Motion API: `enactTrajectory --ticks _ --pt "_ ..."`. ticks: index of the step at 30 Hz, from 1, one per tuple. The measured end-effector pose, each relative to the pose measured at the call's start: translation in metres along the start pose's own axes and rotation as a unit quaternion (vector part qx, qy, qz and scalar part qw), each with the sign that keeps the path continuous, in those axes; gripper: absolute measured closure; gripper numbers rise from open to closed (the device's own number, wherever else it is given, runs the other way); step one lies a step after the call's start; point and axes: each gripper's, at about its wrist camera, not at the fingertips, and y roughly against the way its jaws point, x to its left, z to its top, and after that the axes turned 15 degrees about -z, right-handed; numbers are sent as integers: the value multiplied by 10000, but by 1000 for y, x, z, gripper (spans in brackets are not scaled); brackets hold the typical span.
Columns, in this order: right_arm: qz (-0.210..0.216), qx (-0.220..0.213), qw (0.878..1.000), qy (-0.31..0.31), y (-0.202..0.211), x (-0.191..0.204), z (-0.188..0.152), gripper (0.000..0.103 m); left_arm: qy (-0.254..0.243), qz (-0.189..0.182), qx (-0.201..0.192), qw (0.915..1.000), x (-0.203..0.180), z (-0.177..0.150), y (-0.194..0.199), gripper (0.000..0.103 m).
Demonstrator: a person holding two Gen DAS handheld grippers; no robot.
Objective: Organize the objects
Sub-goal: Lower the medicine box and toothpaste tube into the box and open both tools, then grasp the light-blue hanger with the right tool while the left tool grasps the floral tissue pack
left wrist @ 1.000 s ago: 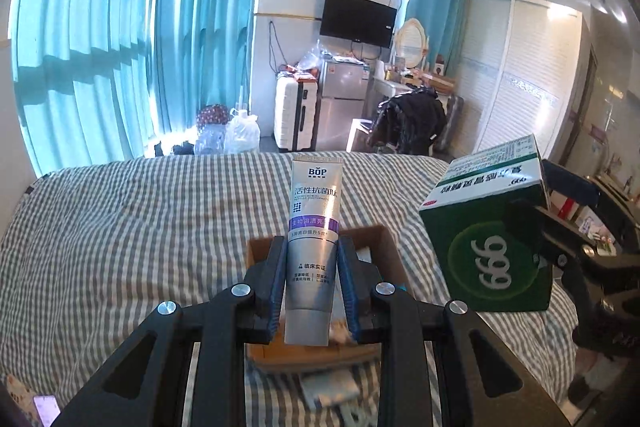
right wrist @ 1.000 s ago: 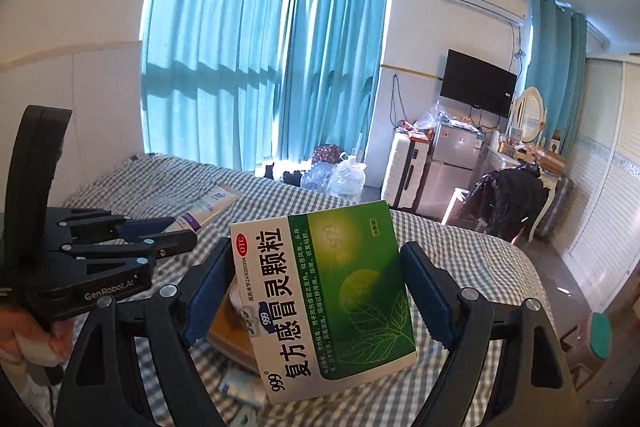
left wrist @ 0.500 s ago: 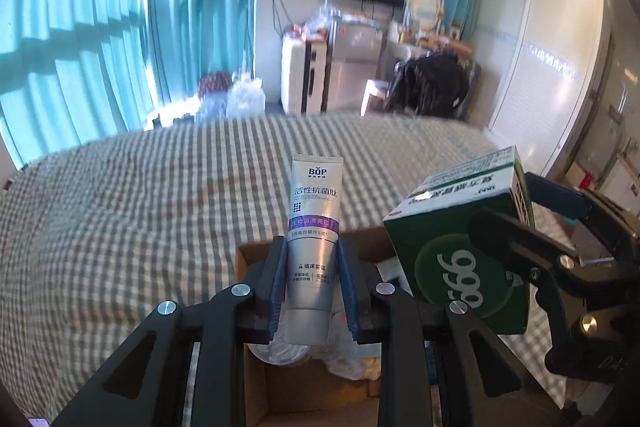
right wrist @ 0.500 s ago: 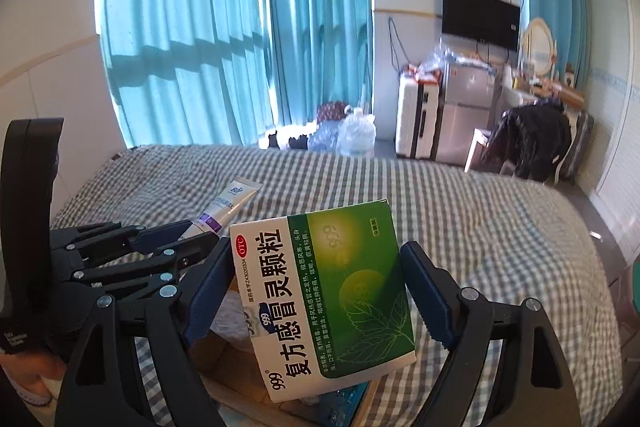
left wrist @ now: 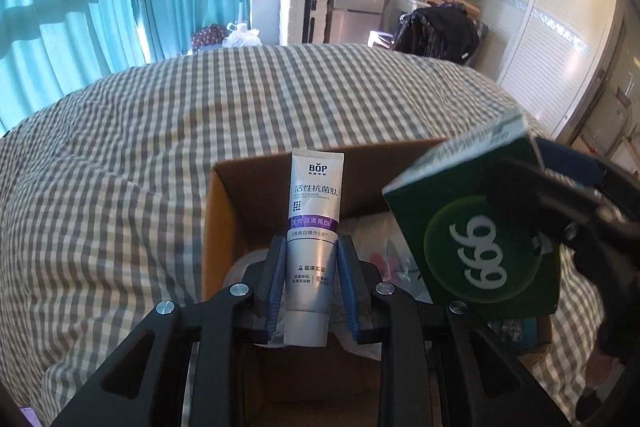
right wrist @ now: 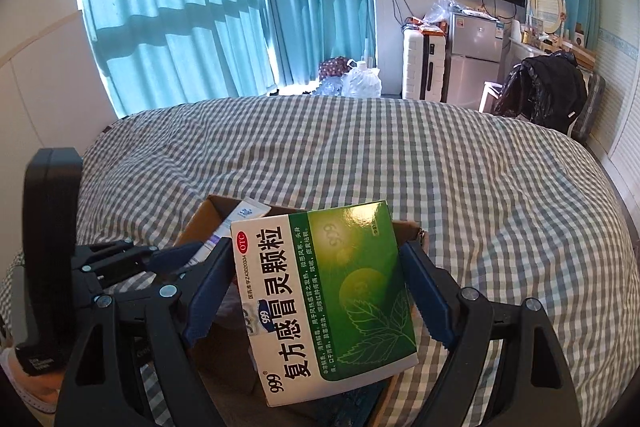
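Daylight glows through the curtains (right wrist: pixel 224 11); frames sharp, fisheye-bent, dark at the corners.

I had the toothpaste tube (left wrist: pixel 313 223), silver-white with a purple band, clamped upright between my left jaws, its crimped end pointing away from them. The green-and-white medicine box (right wrist: pixel 324 301) sat tilted between my right jaws, printed face toward me. The open cardboard box (left wrist: pixel 224 211) lay just beyond and below both pairs.
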Motion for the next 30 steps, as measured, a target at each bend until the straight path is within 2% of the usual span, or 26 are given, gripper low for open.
enactTrajectory --ticks 3,5,6,7,9,14,16,22,26,30 --pt "99 -23 9998 -145 7 -3 1 19 -27 9 62 10000 -7 -2 3 75" --pt "153 -72 9995 -276 17 -7 3 14 -90 -2 25 10000 -13 -1 13 69" --pt "164 -115 9992 -337 24 -9 5 13 -138 33 -4 9999 -15 -2 22 56" --pt "155 -167 9990 -380 31 -11 5 10 -194 93 -51 9998 -18 -2 30 36" --pt "96 -293 9985 -442 51 -15 9 9 -315 273 -241 9988 -28 -3 48 15" --pt "16 -624 9975 -324 112 -20 16 9 -448 294 -545 9971 -43 -6 96 14" --pt "-68 -776 9966 -249 137 -20 18 9 -468 306 -650 9963 -47 -7 117 9" --pt "-208 -1156 9931 45 215 -10 16 9 -608 419 -1071 9915 -65 -15 180 4" --pt "-262 -1307 9909 211 258 2 4 9 -308 729 -1456 9862 -58 -31 215 3" --pt "-184 -1347 9901 340 274 16 -13 9 -196 638 -1549 9857 -50 -54 232 2"
